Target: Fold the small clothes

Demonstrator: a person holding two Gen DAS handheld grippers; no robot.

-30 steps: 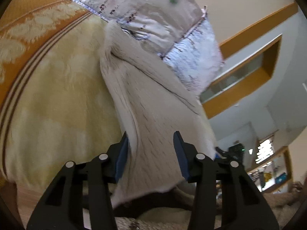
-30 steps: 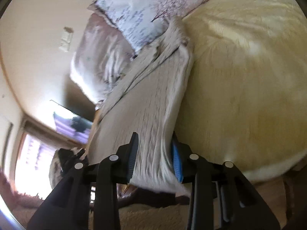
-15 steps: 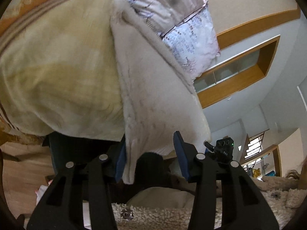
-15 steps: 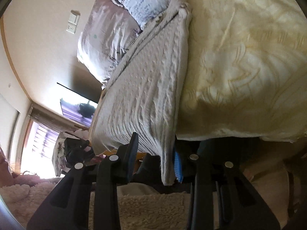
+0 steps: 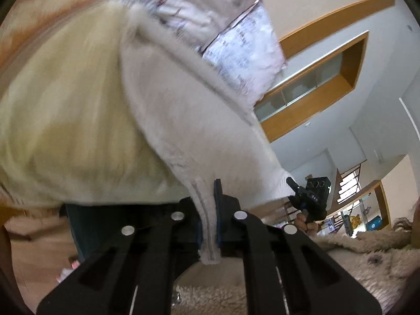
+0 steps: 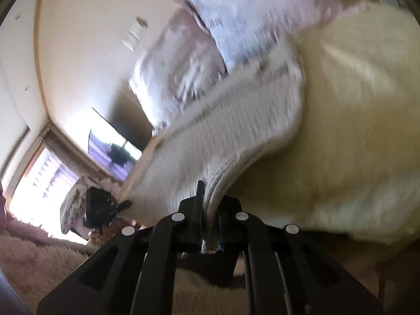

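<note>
Your left gripper is clamped on the near hem of the knit garment; its jaws have just been closing, and the ribbed edge sits pinched between the pads. Your right gripper is likewise clamped on the garment's other near corner, having just closed with folded hem layers between its pads.

The garment lies on the cream bedspread, its near edge hanging past the bed's edge into both tongs. Its long axis runs straight away from you, from the held hem toward the patterned pillows at the head of the bed. The far end rests against those pillows.

Both hands sit at the same end, one per corner, so neither is nearer the far end. In my judgement the coming move turns on that axis: carry both corners forward together along it, keeping the hem taut between them, or the fold will skew. Both views are motion-blurred; finer detail cannot be confirmed.
</note>
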